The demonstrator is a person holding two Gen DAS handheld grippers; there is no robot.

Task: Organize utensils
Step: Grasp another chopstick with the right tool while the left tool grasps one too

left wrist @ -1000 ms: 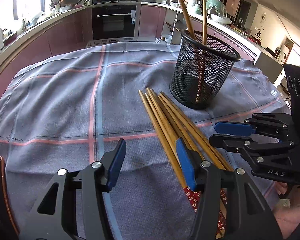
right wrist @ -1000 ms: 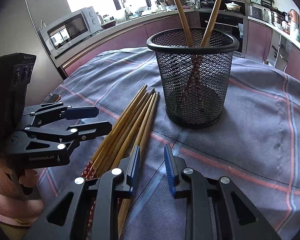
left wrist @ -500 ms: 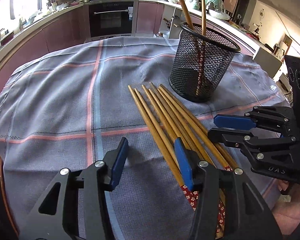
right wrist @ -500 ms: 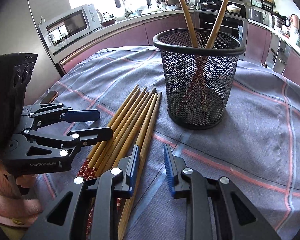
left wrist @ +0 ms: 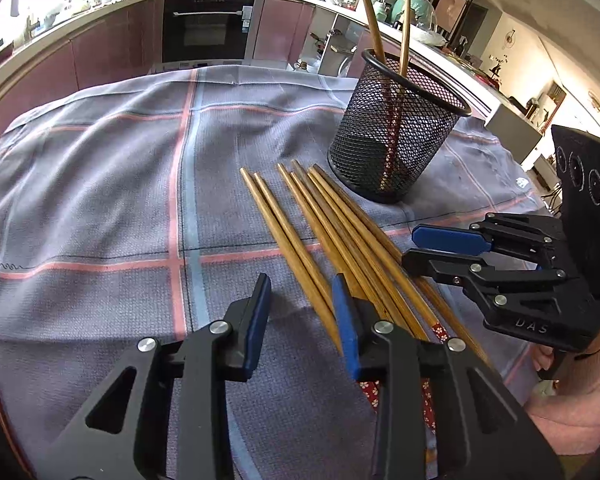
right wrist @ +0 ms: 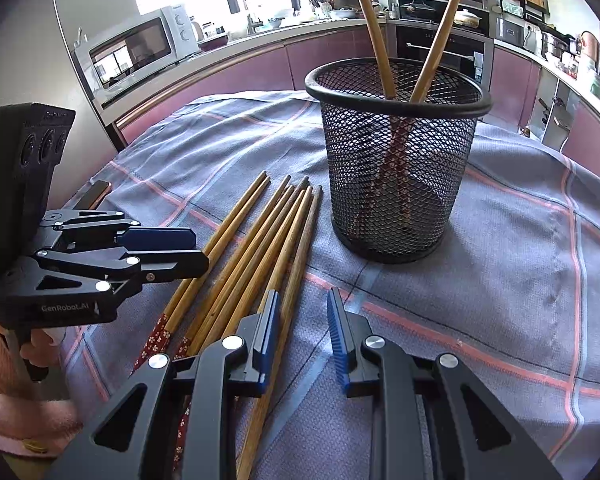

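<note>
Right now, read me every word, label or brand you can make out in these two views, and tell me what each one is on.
"DAS": on the black body of the right tool, seen from the left wrist view.
"GenRobot.AI": on the black body of the left tool, seen from the right wrist view.
Stickers on the oven door: too small to read.
Microwave badge and dials: too blurred to read.
</note>
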